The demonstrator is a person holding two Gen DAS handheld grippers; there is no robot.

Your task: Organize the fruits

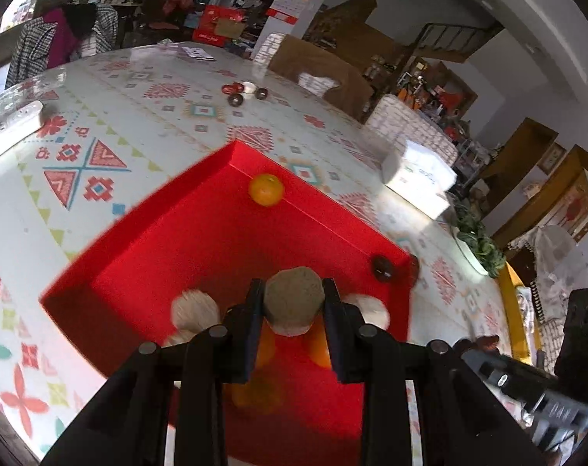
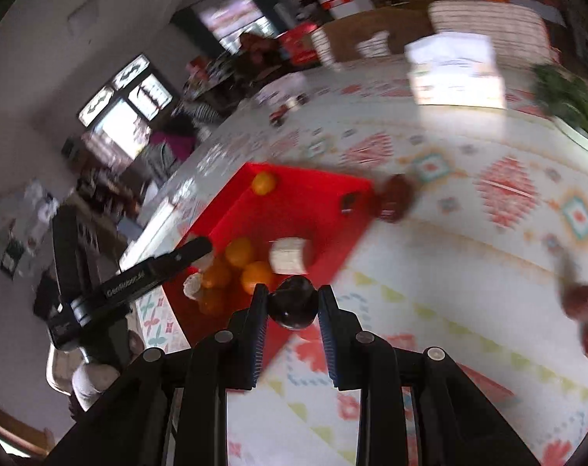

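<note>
Left gripper (image 1: 294,291): jaws clamp a rough, matte brown fruit (image 1: 294,299); above glossy red tray (image 1: 200,233)
Right gripper (image 2: 292,299): jaws grip a shiny dark round fruit (image 2: 294,305)

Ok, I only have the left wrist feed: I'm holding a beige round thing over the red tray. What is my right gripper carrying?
Observer: The right gripper is shut on a dark glossy fruit.
Operator: Is it over the tray yet?
Observer: It sits at the red tray's near edge, partly over the tablecloth.
Operator: Any loose fruit further right?
Observer: Yes, blurred dark red fruits lie on the cloth there.
</note>
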